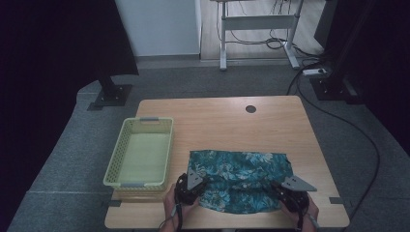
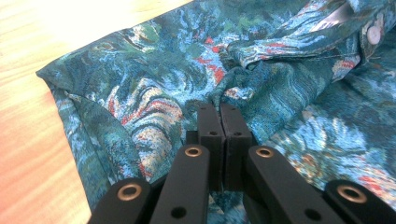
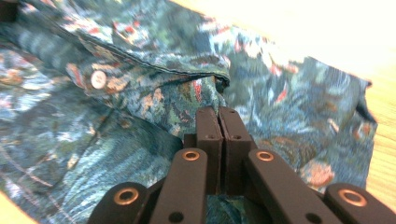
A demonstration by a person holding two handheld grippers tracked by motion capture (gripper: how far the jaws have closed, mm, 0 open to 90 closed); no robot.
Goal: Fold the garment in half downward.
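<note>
A teal floral shirt (image 1: 240,175) lies partly folded on the near half of the wooden table (image 1: 227,121). My left gripper (image 1: 208,183) sits at the shirt's near left edge. In the left gripper view its jaws (image 2: 219,110) are pressed together on a raised fold of the shirt (image 2: 261,84). My right gripper (image 1: 275,187) is at the near right edge. The right gripper view has that gripper (image 3: 218,112) shut on a pinch of cloth just below the buttoned placket (image 3: 140,79). A white button (image 3: 98,78) lies to the left of those jaws.
A pale green plastic basket (image 1: 115,164) stands at the table's left, with nothing inside. A round cable hole (image 1: 250,108) is near the far edge. Beyond the table are a desk frame (image 1: 256,24) and floor cables (image 1: 338,116).
</note>
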